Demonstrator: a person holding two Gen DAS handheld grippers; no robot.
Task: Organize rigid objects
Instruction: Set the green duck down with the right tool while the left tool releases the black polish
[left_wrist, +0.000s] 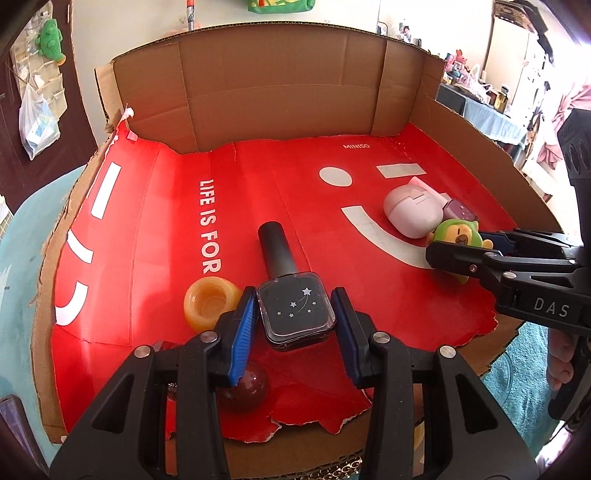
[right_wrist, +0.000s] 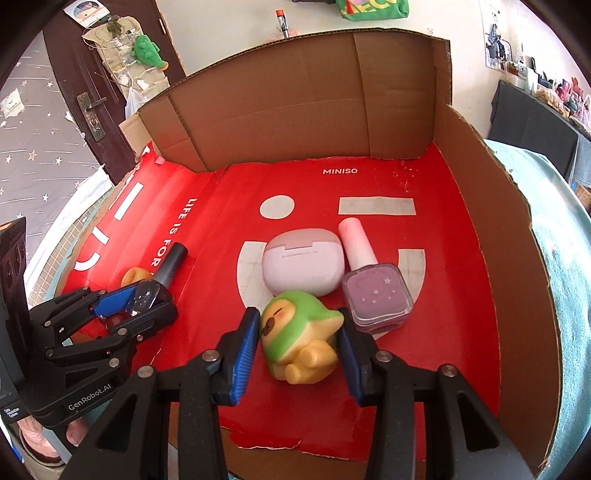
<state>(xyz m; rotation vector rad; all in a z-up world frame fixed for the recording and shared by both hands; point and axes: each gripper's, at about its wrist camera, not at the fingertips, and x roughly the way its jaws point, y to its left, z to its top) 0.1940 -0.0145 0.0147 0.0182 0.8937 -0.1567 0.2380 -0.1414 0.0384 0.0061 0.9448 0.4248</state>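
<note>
Right wrist: earbud case (right_wrist: 303, 266) behind green toy (right_wrist: 295, 332).

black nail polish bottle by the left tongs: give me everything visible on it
The black nail polish bottle lies on its side on the red sheet, its matte black cylindrical cap pointing toward the back wall. The square clear-walled body looks like glass, with dark contents and small silver stars. The left tongs bracket the body, blue pads at both sides; contact looks likely. An amber ring sits just left.
</note>
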